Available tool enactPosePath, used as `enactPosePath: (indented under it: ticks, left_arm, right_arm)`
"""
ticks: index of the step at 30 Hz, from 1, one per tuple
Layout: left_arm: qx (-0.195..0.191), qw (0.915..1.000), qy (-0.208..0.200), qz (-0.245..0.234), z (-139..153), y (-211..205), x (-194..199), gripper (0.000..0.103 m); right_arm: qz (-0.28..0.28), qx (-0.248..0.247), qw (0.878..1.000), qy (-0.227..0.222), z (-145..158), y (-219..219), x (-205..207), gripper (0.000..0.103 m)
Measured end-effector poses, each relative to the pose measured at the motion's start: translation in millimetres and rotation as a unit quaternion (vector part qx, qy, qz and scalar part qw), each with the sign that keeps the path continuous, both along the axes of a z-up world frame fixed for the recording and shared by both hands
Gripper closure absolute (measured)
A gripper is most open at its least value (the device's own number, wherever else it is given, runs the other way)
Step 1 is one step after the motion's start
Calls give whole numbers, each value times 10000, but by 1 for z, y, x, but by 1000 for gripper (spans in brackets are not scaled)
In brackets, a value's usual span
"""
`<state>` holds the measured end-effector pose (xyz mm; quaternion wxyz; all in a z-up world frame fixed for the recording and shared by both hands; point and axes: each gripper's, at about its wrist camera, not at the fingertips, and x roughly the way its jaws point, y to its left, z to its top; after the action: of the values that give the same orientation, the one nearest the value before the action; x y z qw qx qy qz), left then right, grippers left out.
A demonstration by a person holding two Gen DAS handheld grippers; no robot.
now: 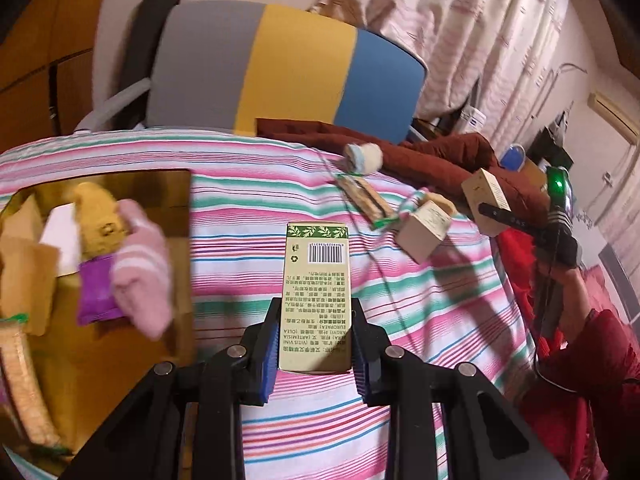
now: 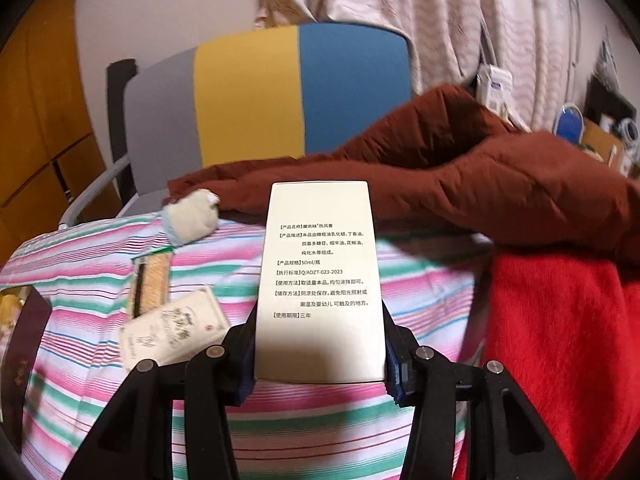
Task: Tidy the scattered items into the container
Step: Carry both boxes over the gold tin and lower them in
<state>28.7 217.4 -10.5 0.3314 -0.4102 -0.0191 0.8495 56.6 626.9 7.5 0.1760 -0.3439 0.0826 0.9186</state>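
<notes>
Container (image 1: 176, 184), a golden box at the left of the left wrist view, already holds socks and packets. Left gripper (image 1: 314, 344) is clamped on a green-topped carton (image 1: 316, 280); right gripper (image 2: 320, 344) is clamped on a cream carton (image 2: 320, 272). Each carton is gripped only near its lower end, so I think a quick swing may tilt it loose.

Bare striped cloth (image 1: 320, 420) lies open between the near gripper and the container (image 1: 180, 208) at left; boxes and biscuits (image 1: 366, 200) crowd far right
</notes>
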Motion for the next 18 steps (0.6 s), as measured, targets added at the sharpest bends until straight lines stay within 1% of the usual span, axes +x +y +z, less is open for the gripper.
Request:
enactPosePath:
  ticks: [2, 5, 12, 18]
  left_arm:
    - [42, 9999, -43, 139, 0, -16, -3, 74]
    - [109, 9993, -131, 320, -2, -34, -6, 74]
    - [183, 9974, -272, 644, -8, -69, -14, 74]
    - [128, 9962, -237, 826, -10, -92, -15, 74]
  right_arm:
    - [128, 12, 9999, 2, 4, -12, -1, 53]
    - [337, -102, 9994, 64, 11, -32, 0, 53]
    - [863, -369, 9948, 392, 36, -98, 2, 53]
    - [1598, -779, 9837, 257, 39, -177, -4, 53]
